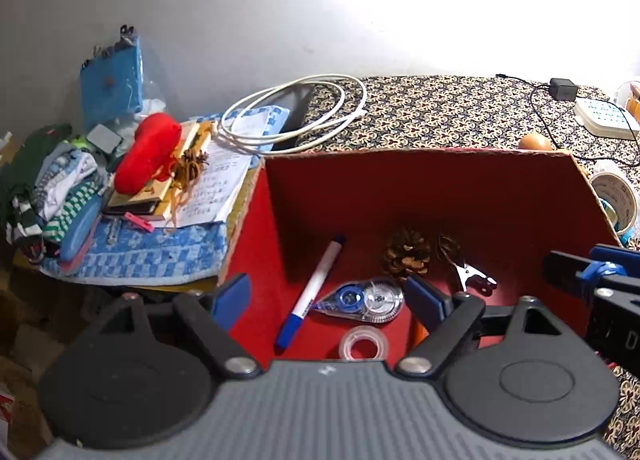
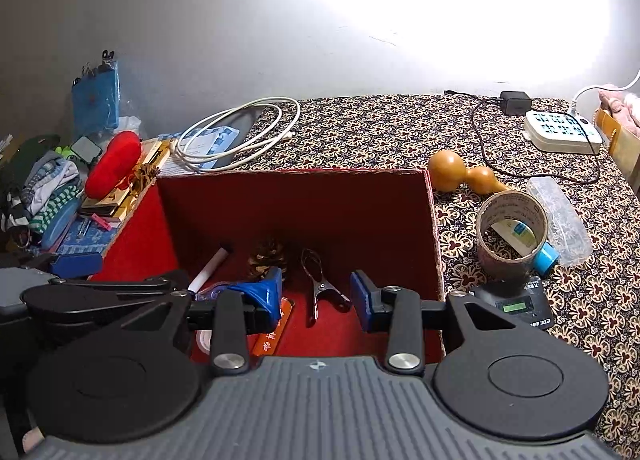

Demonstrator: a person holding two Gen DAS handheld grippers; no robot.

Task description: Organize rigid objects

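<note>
Both my tongs hang over the red cardboard box [image 2: 296, 200], jaws apart and empty. The blue-and-white marker pen [image 1: 310, 292] and metal spring clip [image 2: 322, 290] already lie gathered on its floor; the tan gourd [image 2: 464, 174] waits beside its far right corner.

At the upper left of the frame we see a heap of striped folded clothes [image 1: 60, 188] beside a red plush cushion [image 1: 150, 152] that lies on a stack of books and papers [image 1: 208, 188], all on a blue checked cloth [image 1: 160, 256]. Behind them a white cable [image 1: 296, 112] lies coiled at the edge of the patterned tablecloth [image 2: 360, 132]. At the upper right a black charger [image 2: 516, 102] sits near a white power strip [image 2: 562, 132].
</note>
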